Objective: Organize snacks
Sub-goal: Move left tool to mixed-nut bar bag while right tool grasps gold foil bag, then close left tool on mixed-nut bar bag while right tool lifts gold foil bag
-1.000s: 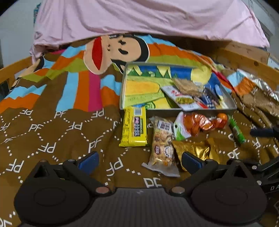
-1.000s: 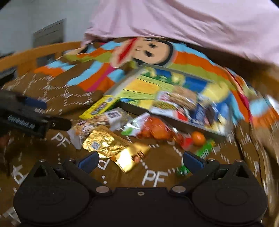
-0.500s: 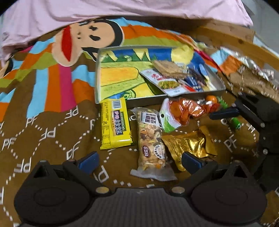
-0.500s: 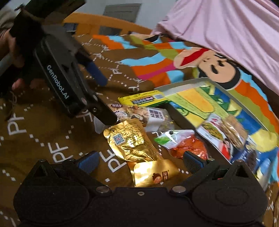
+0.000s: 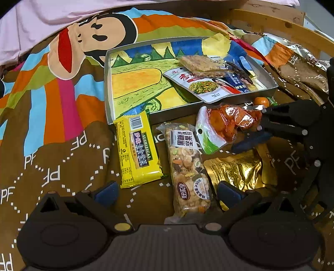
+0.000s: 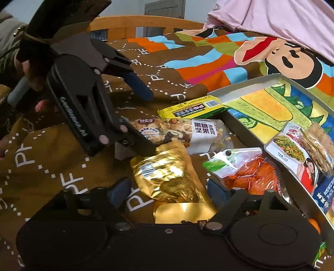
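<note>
A metal tray [image 5: 107,87] with a painted bottom holds several snack packets at its right end; it also shows in the right wrist view [image 6: 246,133]. In front of it on the blanket lie a yellow pack [image 5: 137,150], a nut bar [image 5: 186,166], an orange snack bag [image 5: 223,125] and a gold pouch [image 5: 235,168]. My left gripper [image 5: 167,192] is open low over the yellow pack and nut bar. My right gripper [image 6: 169,190] is open around the gold pouch [image 6: 167,175], beside the orange bag [image 6: 246,173].
The bed carries a brown and striped cartoon blanket [image 5: 62,125] with a pink sheet [image 5: 41,18] behind. A wooden frame [image 5: 281,23] runs at the right. A small orange fruit [image 5: 261,101] and a green stick [image 5: 271,101] lie by the tray's front right corner.
Both grippers have moved forward and down toward the loose snacks. The right gripper has come in around the gold pouch. Both stay open.
</note>
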A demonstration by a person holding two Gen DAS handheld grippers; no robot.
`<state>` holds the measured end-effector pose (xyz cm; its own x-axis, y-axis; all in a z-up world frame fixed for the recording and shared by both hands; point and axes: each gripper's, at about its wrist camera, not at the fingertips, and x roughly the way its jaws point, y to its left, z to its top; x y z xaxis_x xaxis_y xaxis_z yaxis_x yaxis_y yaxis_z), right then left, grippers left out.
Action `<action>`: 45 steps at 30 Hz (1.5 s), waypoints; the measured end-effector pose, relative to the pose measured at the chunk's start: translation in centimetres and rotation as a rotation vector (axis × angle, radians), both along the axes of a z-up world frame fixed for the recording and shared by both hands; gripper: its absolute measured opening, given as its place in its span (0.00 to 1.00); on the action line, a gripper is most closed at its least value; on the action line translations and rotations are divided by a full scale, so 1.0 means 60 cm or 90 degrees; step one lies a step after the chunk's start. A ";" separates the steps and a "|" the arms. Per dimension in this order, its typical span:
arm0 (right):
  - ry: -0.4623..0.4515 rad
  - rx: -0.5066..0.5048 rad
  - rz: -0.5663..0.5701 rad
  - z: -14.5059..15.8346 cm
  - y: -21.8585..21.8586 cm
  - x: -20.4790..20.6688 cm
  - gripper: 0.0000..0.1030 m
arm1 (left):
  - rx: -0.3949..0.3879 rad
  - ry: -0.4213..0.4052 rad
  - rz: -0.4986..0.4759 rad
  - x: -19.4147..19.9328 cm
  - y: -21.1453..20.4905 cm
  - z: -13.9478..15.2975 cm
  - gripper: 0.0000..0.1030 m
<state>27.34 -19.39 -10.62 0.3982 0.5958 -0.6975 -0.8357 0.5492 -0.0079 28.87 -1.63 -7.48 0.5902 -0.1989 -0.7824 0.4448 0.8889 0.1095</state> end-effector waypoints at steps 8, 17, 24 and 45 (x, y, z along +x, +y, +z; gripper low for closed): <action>0.023 -0.041 -0.083 0.018 -0.009 -0.030 0.57 | 0.004 -0.006 0.008 -0.001 -0.011 -0.003 1.00; 0.074 -0.079 -0.221 0.037 -0.027 -0.081 0.54 | -0.033 -0.011 0.021 -0.007 -0.019 -0.009 1.00; 0.072 -0.081 -0.254 0.030 -0.029 -0.092 0.54 | -0.024 -0.021 0.041 0.008 -0.041 -0.021 0.88; 0.051 0.012 -0.306 0.005 -0.029 -0.072 0.55 | -0.077 0.039 0.094 0.010 -0.035 -0.024 0.40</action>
<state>23.04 -21.10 -10.30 0.5767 0.3705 -0.7281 -0.4843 0.8728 0.0606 29.47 -3.71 -8.92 0.5725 -0.2086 -0.7929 0.3107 0.9501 -0.0256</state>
